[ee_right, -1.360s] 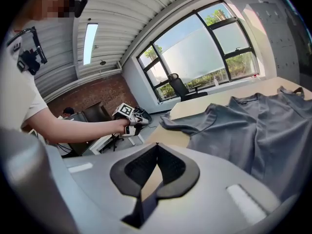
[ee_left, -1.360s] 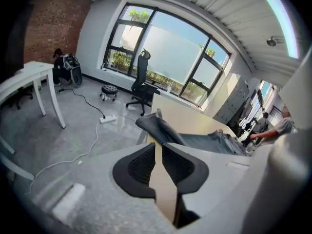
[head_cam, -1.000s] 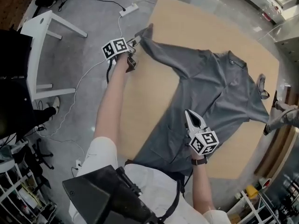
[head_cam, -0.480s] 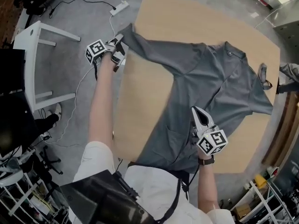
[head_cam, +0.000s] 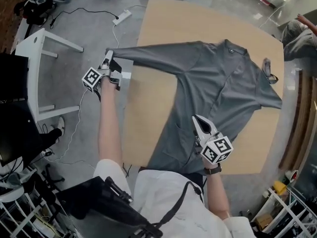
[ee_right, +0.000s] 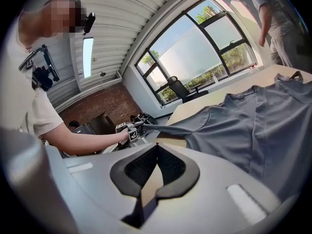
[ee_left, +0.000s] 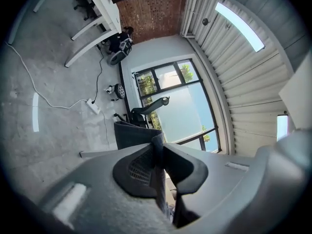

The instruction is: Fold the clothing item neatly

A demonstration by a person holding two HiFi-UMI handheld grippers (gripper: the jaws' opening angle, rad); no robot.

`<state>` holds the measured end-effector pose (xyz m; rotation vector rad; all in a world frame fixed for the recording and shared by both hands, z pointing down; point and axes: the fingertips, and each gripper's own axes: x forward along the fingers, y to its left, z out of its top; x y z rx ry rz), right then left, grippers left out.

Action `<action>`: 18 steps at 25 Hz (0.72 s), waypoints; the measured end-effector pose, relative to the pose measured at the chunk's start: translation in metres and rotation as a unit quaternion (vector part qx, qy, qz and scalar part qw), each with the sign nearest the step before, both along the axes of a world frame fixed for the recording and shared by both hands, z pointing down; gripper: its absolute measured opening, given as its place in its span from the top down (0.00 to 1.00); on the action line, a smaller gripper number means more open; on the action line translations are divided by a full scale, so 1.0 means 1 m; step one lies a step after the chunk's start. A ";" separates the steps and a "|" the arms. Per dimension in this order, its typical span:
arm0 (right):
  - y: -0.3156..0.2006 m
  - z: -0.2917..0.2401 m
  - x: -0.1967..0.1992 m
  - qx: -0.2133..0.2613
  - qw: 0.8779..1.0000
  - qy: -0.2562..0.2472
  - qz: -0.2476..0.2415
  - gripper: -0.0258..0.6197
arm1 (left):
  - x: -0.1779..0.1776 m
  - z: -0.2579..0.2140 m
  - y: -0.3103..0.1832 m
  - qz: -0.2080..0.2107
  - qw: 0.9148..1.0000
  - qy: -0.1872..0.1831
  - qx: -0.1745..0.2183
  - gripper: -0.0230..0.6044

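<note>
A grey long-sleeved shirt (head_cam: pixel 223 90) lies spread on the wooden table (head_cam: pixel 146 108), collar at the far side. Its left sleeve (head_cam: pixel 153 51) is pulled out straight past the table's left edge. My left gripper (head_cam: pixel 109 57) holds the cuff there, off the table; its jaws have just closed, and grey cloth (ee_left: pixel 159 179) is pinched between them. My right gripper (head_cam: pixel 196 119) hovers shut over the shirt's lower body with nothing in it. In the right gripper view the shut gripper (ee_right: pixel 156 145) points toward the stretched sleeve (ee_right: pixel 180 128) and the left gripper (ee_right: pixel 130 130).
A white table frame (head_cam: pixel 44 38) stands on the grey floor at the left, with a power strip (head_cam: pixel 121 17) and cables near it. A person (head_cam: pixel 297 33) stands beyond the table's far right corner. Shelving (head_cam: pixel 282 207) is at the lower right.
The left gripper has pulled the cuff leftward off the table edge, and the sleeve now runs taut and straight. The right gripper has lifted slightly above the shirt's hem area.
</note>
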<state>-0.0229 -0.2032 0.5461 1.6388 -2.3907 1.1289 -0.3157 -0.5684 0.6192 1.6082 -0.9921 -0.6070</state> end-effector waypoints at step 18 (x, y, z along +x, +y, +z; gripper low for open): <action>0.065 -0.042 0.131 0.040 0.984 0.031 0.172 0.96 | 0.367 -0.198 0.184 0.457 0.839 -0.074 0.288 0.90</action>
